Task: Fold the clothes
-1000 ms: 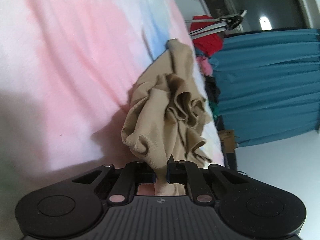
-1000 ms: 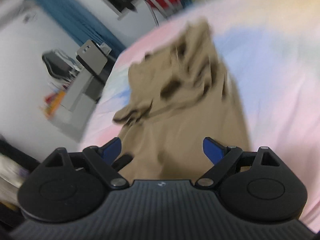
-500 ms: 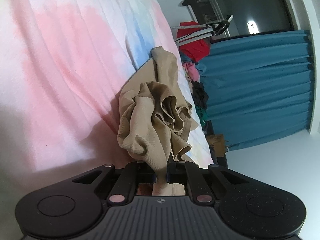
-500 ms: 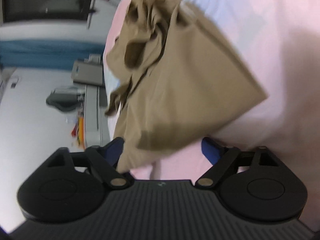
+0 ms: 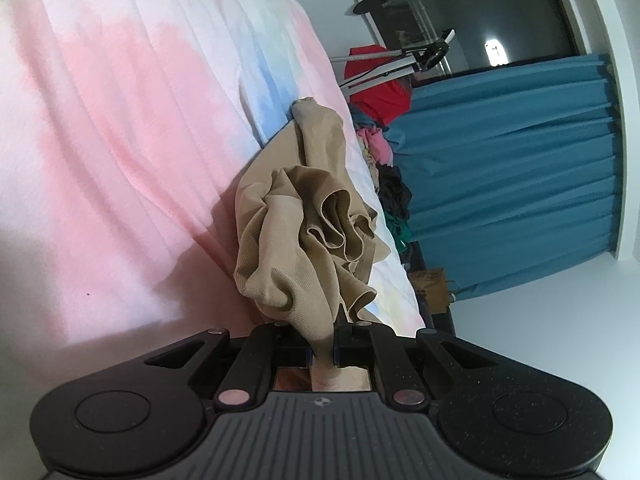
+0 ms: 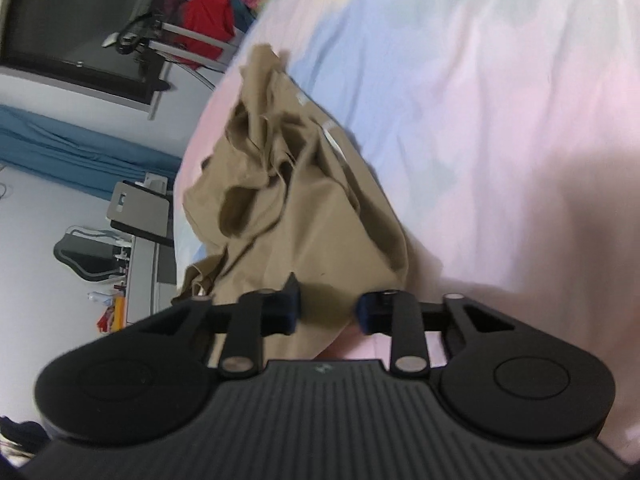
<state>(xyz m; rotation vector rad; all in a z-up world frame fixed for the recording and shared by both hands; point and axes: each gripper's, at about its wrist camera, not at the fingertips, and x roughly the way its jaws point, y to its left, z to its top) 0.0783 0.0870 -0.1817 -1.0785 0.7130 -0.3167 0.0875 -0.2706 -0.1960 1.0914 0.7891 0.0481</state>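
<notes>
Left wrist view: the left gripper [image 5: 322, 346] stays clamped on a corner of the tan garment [image 5: 304, 236], bunched near the bedsheet's [image 5: 120, 128] far edge. Right wrist view: the right gripper [image 6: 328, 308], wide a second ago, is closing with a fabric edge between its pads, likely securing a second hold for spreading.
</notes>
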